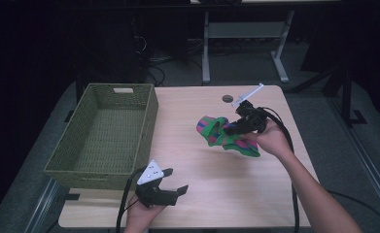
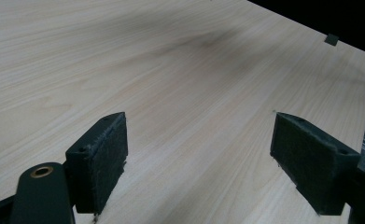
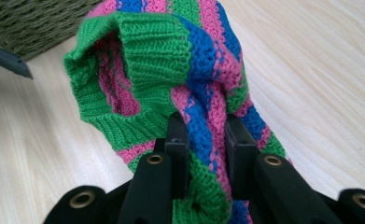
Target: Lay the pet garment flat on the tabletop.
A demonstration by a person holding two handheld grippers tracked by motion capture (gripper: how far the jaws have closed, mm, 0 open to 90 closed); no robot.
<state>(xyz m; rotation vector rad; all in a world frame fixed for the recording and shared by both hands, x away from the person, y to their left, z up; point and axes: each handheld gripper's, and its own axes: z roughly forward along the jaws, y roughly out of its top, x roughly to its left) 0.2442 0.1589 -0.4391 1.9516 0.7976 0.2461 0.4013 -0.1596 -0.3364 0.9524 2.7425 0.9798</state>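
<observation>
Your right claw [image 3: 203, 140] pinches a fold of the striped knitted sock [image 3: 180, 79]; its own view shows the ribbed green cuff gaping, while the high view shows it held above the worktop [image 1: 216, 194], right of the green woven basket [image 1: 105, 131]. Your left claw [image 2: 199, 158] gapes wide, holding nothing, over bare wood.

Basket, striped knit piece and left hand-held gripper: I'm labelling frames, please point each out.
Basket [image 1: 91, 171]: high view, near wall.
Striped knit piece [image 3: 138, 42]: right gripper view, green ribbed cuff.
Left hand-held gripper [image 1: 174, 180]: high view, between its open jaws.
</observation>
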